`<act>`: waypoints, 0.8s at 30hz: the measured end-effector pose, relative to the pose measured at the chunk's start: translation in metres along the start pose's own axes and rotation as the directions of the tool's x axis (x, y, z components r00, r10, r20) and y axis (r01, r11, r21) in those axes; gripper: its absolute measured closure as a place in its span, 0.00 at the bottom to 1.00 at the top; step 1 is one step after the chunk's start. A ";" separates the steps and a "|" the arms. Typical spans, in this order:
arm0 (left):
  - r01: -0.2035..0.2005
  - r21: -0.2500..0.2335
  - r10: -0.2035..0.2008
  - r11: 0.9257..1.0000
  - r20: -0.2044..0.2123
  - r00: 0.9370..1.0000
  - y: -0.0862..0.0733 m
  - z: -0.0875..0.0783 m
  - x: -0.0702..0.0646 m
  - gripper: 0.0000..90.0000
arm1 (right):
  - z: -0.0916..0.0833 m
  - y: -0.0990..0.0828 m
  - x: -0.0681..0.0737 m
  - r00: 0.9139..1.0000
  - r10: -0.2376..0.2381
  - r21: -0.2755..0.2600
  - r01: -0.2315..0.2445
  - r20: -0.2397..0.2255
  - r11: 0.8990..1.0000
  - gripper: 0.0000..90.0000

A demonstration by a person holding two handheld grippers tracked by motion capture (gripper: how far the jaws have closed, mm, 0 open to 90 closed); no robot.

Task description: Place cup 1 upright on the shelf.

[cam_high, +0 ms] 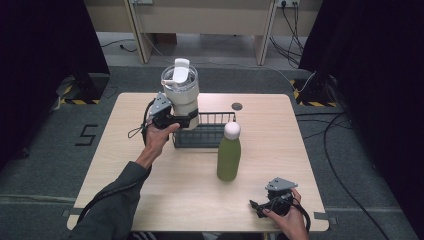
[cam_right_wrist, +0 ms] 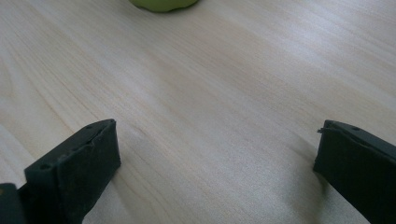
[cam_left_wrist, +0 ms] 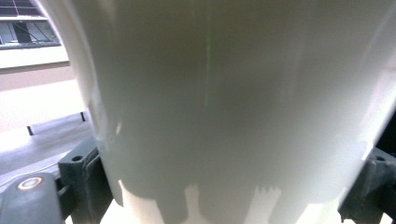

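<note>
One left tool (cam_high: 186, 120) clamps the unlabelled white tumbler (cam_high: 181, 95); right tool (cam_high: 257, 207) gapes wide, empty.

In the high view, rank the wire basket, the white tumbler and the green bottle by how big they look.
1. White tumbler, held up by the left gripper, so nearer the camera; its lead is unsure.
2. Green bottle, about as tall as the tumbler but slimmer.
3. Wire basket, wide, low, partly hidden.
</note>
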State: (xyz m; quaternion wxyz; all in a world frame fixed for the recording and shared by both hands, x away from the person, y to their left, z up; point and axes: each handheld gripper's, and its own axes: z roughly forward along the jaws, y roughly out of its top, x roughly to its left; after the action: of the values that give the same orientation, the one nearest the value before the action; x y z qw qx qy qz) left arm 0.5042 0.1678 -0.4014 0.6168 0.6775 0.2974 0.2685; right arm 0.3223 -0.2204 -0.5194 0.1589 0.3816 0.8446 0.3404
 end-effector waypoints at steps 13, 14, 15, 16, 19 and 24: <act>0.000 0.018 0.000 1.000 -0.019 1.000 -0.008 0.014 0.005 0.12 | 0.000 0.000 0.000 1.000 -0.001 0.000 0.001 0.000 1.000 0.00; 0.001 0.019 -0.001 1.000 -0.022 1.000 -0.009 0.014 0.005 0.12 | 0.000 0.000 0.000 1.000 -0.001 0.000 0.001 0.000 1.000 0.00; 0.015 0.020 -0.015 1.000 -0.022 1.000 -0.011 0.015 0.006 0.12 | 0.000 0.000 0.000 1.000 -0.001 0.000 0.001 0.000 1.000 0.00; 0.022 0.021 -0.022 1.000 -0.022 1.000 -0.012 0.015 0.007 0.12 | 0.000 0.000 0.000 1.000 -0.001 0.000 0.001 0.000 1.000 0.00; 0.023 0.029 -0.022 0.999 -0.031 0.999 -0.016 0.017 0.009 0.12 | 0.000 0.000 0.000 1.000 -0.001 0.000 0.001 0.000 1.000 0.00; 0.046 0.015 -0.046 0.999 -0.040 0.998 -0.022 0.021 0.010 0.12 | 0.000 0.000 0.000 1.000 -0.001 0.000 0.001 0.000 1.000 0.00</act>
State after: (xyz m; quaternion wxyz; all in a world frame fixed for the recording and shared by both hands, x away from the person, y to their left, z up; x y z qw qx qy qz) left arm 0.5247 0.1628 -0.4255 0.6114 0.6698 0.3273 0.2653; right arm 0.3223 -0.2204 -0.5194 0.1592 0.3811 0.8447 0.3405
